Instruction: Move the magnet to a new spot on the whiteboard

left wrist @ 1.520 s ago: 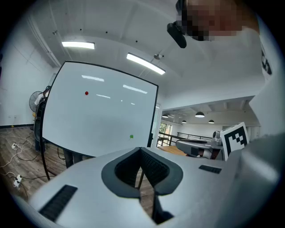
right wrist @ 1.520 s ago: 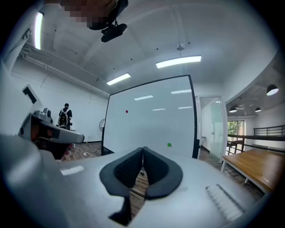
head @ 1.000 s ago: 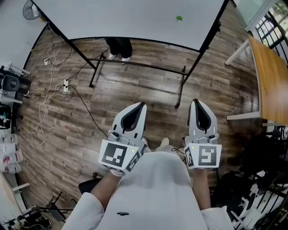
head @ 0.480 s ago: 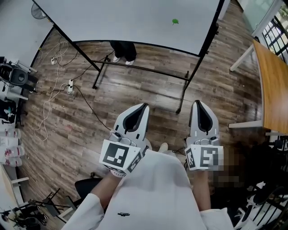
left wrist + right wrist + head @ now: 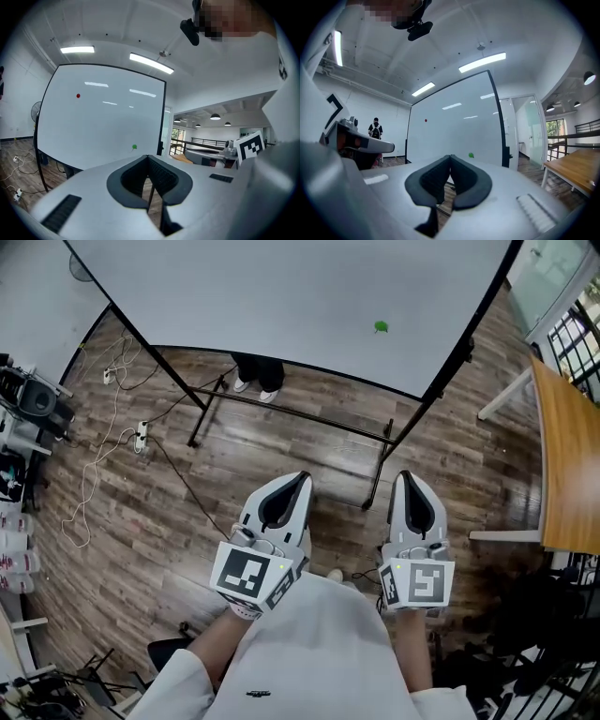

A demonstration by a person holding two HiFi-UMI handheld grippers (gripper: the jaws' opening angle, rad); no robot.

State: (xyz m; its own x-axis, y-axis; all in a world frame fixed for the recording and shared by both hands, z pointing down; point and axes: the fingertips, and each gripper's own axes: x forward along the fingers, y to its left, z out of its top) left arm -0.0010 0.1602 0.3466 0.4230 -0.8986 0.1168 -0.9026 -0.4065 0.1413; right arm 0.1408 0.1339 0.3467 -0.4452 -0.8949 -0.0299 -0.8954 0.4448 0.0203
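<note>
A large whiteboard (image 5: 281,296) on a black wheeled stand fills the top of the head view. A small green magnet (image 5: 381,326) sticks near its lower right; it also shows in the left gripper view (image 5: 134,147) and the right gripper view (image 5: 471,155). A red magnet (image 5: 78,96) sits higher up on the board (image 5: 425,120). My left gripper (image 5: 298,480) and right gripper (image 5: 410,476) are held side by side over the wooden floor, well short of the board. Both point at it, jaws together with nothing between them (image 5: 148,157) (image 5: 450,157).
The stand's black legs and crossbar (image 5: 309,423) stand between me and the board. A wooden table (image 5: 567,456) is at the right, cables (image 5: 94,474) and equipment (image 5: 28,399) at the left. Someone's feet (image 5: 253,382) show behind the board; a person (image 5: 375,129) stands far off.
Both grippers and the head view have moved forward toward the whiteboard, which now looks larger and nearer. The jaws stayed together.
</note>
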